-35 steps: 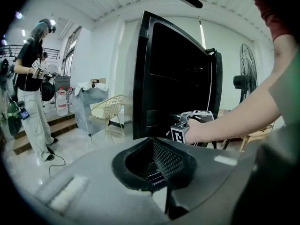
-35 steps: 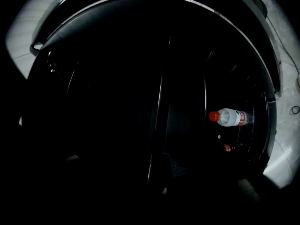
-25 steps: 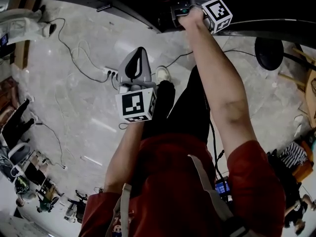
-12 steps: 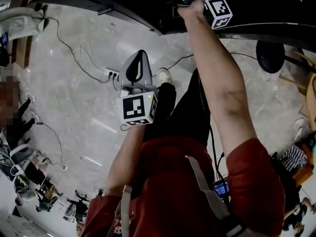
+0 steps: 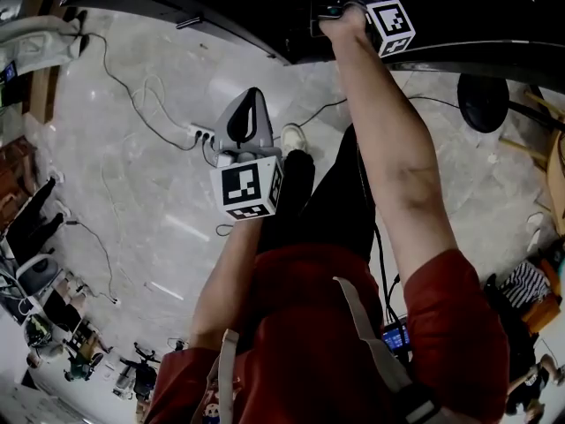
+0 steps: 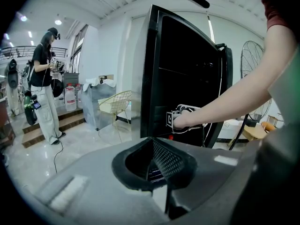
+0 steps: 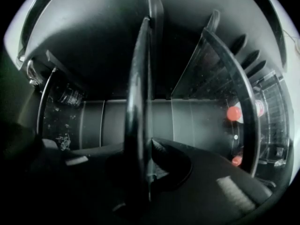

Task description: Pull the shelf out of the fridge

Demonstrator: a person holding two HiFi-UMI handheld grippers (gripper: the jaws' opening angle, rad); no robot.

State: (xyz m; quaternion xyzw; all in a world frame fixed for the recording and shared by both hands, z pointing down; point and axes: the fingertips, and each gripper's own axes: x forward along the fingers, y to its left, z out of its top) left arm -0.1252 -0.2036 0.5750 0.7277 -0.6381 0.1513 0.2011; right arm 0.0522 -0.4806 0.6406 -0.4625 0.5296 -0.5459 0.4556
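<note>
Head view first: we count two grippers. The left gripper (image 5: pixel 249 104) hangs at mid-frame over the pale marble floor (image 5: pixel 132 201), and the right gripper (image 5: pixel 349 3) is held up at arm's length against the one black fridge (image 5: pixel 221 7) along the top edge. We also see one white power strip (image 5: pixel 201 133) on the floor amid loose cables, and one dark fan base (image 5: pixel 483 100) at the right. Left gripper view next: its jaws meet at the tips with nothing between them. Beyond them we count one tall fridge, one bystander (image 6: pixel 47 88) at the far left, one yellow wire chair (image 6: pixel 115 104) and one standing fan (image 6: pixel 253 64). Right gripper view last: we are looking into the dim fridge interior, where the jaws are clamped on the front edge of one shelf (image 7: pixel 139 78). It is a thin, dark-rimmed pane seen edge-on, running up the middle of the frame and sitting inside the cabinet. One curved clear panel (image 7: pixel 225 74) stands to its right, with two red dots (image 7: pixel 234 112) near it.
</note>
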